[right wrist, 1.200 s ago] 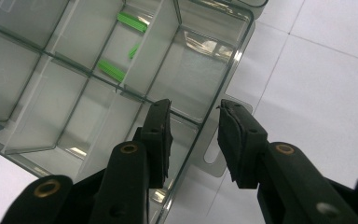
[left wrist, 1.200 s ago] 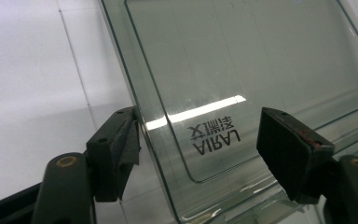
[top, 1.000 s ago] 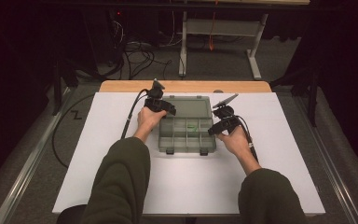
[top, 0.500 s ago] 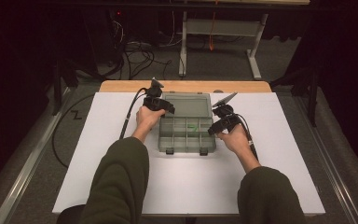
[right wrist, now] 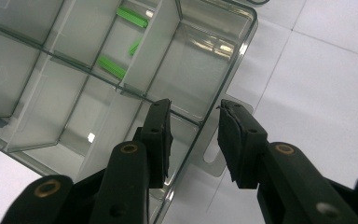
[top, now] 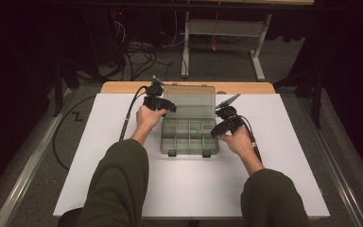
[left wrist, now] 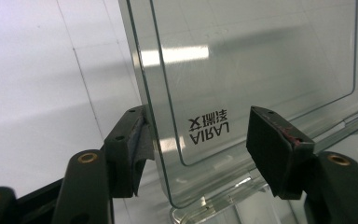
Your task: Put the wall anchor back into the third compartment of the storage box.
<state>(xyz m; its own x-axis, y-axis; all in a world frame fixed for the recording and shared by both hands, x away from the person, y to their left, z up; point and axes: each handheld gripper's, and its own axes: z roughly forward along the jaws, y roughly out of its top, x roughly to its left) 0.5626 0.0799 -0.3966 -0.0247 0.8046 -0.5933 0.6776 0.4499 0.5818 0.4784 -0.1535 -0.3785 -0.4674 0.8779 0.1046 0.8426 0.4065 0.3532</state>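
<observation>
Centrally, the clear organizer box (top: 189,135) lay open on my white counter (top: 274,189), green pieces (right wrist: 112,66) inside. My left gripper (left wrist: 200,140) had been closing, fingers astride the lid (left wrist: 256,60) edge, unclamped. My right gripper (right wrist: 193,135) straddled the box wall, fingers narrow, not pressing.

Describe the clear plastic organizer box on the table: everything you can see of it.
The organizer box is see-through, grey-tinted plastic and sits on the white table. Its lid, printed AIRAL, stands open. Dividers split the tray into compartments; one holds small green pieces. Two latches sit on the near edge. The left gripper straddles the lid's edge, its jaws just closing in; the right gripper straddles the tray's side wall.
</observation>
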